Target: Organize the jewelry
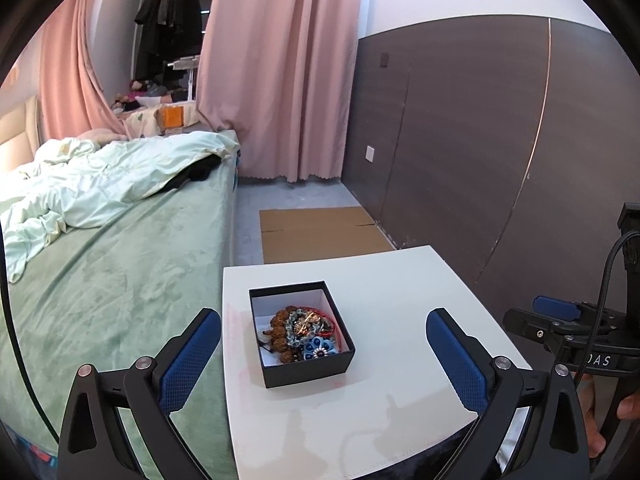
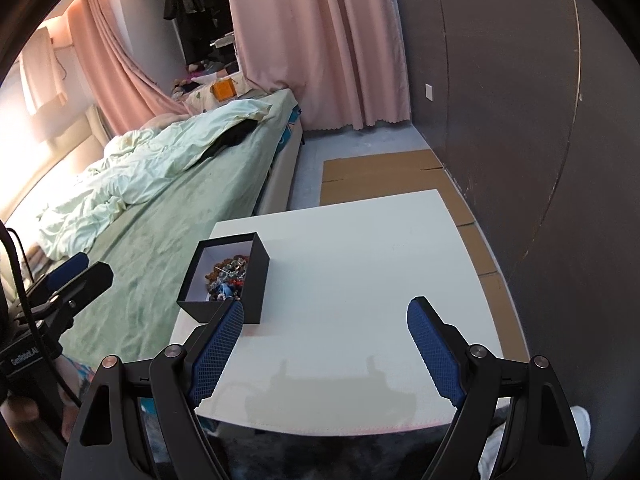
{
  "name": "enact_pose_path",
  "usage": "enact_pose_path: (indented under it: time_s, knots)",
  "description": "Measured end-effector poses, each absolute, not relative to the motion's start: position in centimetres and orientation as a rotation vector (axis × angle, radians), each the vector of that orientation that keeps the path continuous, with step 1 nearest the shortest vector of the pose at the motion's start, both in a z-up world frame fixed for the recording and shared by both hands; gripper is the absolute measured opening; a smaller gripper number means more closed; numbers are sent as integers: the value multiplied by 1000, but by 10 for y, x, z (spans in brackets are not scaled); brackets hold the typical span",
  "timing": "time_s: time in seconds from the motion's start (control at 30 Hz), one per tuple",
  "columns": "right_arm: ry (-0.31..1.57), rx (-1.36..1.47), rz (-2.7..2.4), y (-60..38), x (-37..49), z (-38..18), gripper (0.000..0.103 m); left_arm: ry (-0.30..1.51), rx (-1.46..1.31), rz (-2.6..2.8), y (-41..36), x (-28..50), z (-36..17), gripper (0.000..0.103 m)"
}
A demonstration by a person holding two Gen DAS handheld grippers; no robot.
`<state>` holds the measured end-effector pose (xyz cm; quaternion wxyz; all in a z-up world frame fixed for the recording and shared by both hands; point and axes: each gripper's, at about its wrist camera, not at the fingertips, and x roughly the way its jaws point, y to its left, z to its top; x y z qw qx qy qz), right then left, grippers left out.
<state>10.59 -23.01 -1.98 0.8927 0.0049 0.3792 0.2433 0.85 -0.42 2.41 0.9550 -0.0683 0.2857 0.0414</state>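
A black box [image 1: 306, 356] with white inner walls is set on the white worktop [image 1: 400, 292], near its left edge and just beside the bed [image 1: 120, 280]. The jewelry [image 1: 304, 330] is heaped inside the box: brown bead strands, a red cord, a gilt piece and a blue flower-shaped ornament can be made out. No piece is seen outside the box, and no lid or second container is visible.

The left hand-held gripper [image 1: 324, 354] is held above the worktop with its jaws spread wide; the box is framed between the two blue pads [image 1: 192, 356], but no contact is made. The right hand-held gripper [image 2: 324, 344] is likewise spread wide and empty, and is aimed at the bare part of the worktop to the right of the box; its left pad overlaps the box's near corner in the right wrist view, though contact cannot be confirmed.

The step in hand is judged to be either the start of the task or its close; which of the two cannot be determined.

If pieces are to be taken out, a descent into the box is called for, with the jaws narrowed to clear the walls. A single strand should be selected, since tangled beads and cord are likely to be lifted together. The light box may need to be steadied by the other hand-held gripper.
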Motion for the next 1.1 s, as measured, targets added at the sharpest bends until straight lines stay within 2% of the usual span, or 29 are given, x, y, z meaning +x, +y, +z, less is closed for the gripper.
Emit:
enact_pose_path:
  time_s: [1.1]
  knots:
    - [793,38,507,-233,104,-17,84,587,-128,70,-6,5,27,102]
